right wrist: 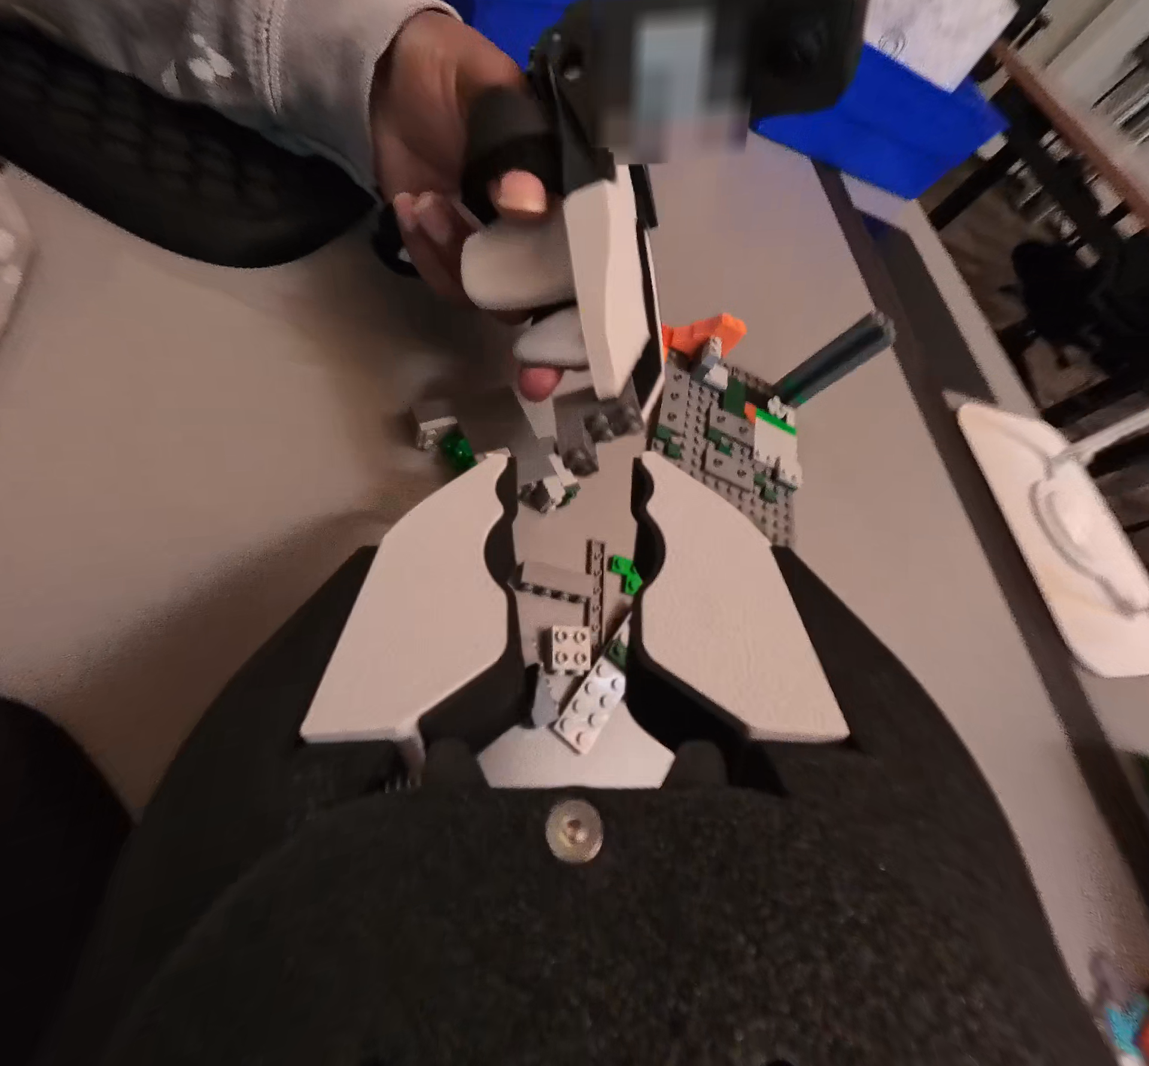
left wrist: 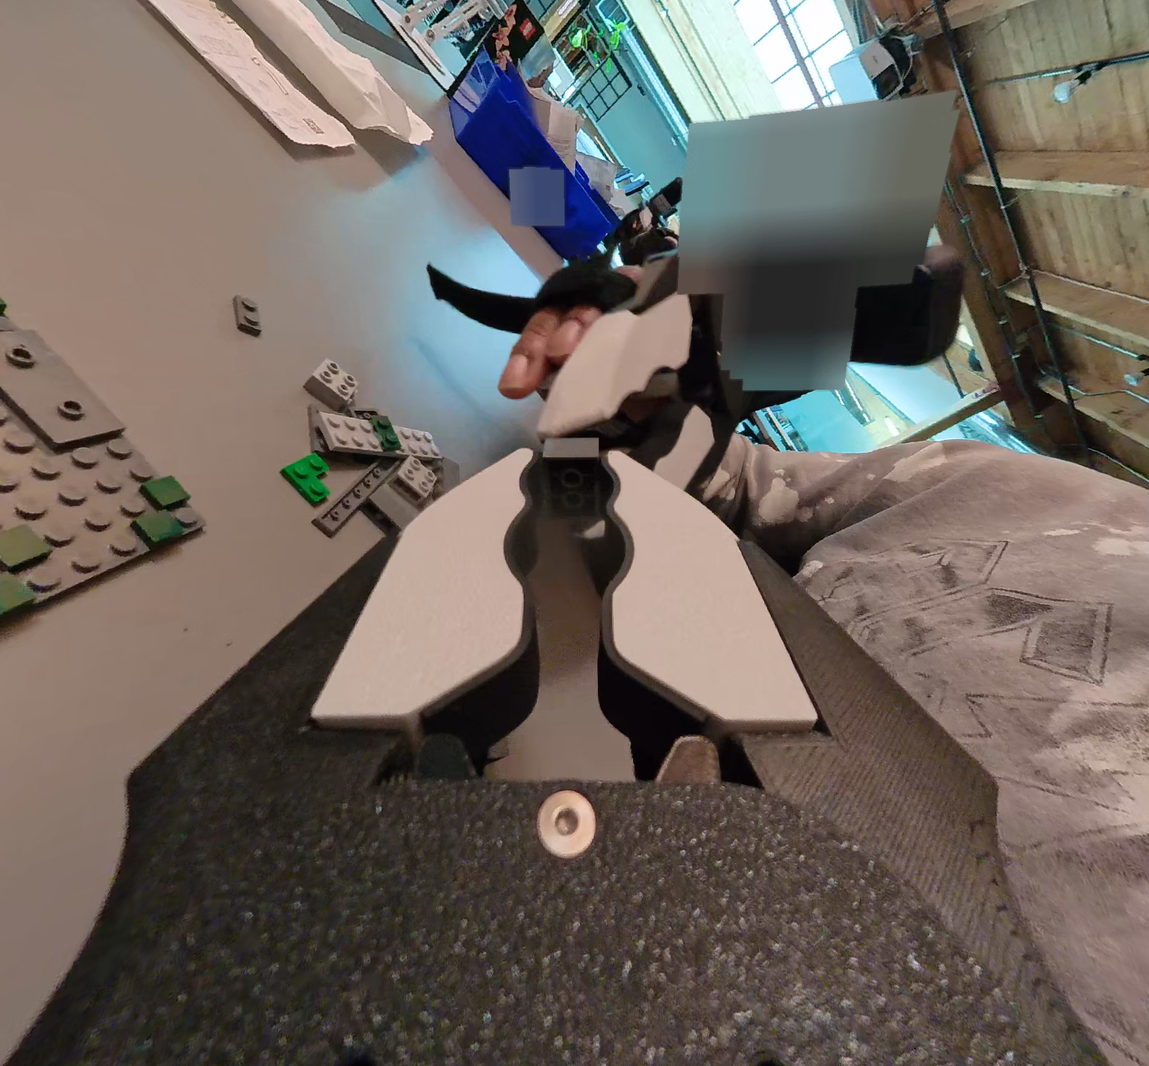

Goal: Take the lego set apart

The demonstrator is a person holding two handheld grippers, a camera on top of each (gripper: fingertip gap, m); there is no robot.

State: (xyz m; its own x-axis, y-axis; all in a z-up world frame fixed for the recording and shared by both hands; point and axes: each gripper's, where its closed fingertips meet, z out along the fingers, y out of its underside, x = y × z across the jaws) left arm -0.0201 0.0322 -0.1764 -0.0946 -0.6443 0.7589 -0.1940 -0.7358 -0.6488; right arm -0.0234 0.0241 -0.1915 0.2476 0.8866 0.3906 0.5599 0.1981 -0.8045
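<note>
Grippers both in view, held over a plain grey tabletop (left wrist: 186, 240).

Left wrist view: left gripper (left wrist: 571, 464), pale grey fingers on a black speckled body, is closed narrow on a small dark grey lego brick (left wrist: 571, 492) with two studs showing, pinched at the fingertips at frame centre. A flat grey piece sits on top of that brick. Just above it, the other gripper's pale finger meets the same spot; whether it touches the brick cannot be told. A hand (left wrist: 547, 346) grips that gripper's handle, upper centre of the frame.

Grey studded lego baseplate (left wrist: 74, 501) with dark green tiles lies at the left edge of the frame. Loose pile of grey lego plates (left wrist: 373, 445) sits centre left, with a bright green L-shaped plate (left wrist: 306, 478) at its left side. One small grey two-stud plate (left wrist: 247, 313) lies apart, above the pile. White paper sheets (left wrist: 249, 53) at upper left; blue plastic bin (left wrist: 522, 159) at upper centre.

Right wrist view (blurred): right gripper (right wrist: 575, 464) stands open, a moderate gap between its fingertips, nothing held. Through the gap, loose grey plates and a green piece lie on the table. The left gripper shows above centre, pointing down, dark grey bricks at its tip. Baseplate with grey, green and orange pieces sits right of centre.
</note>
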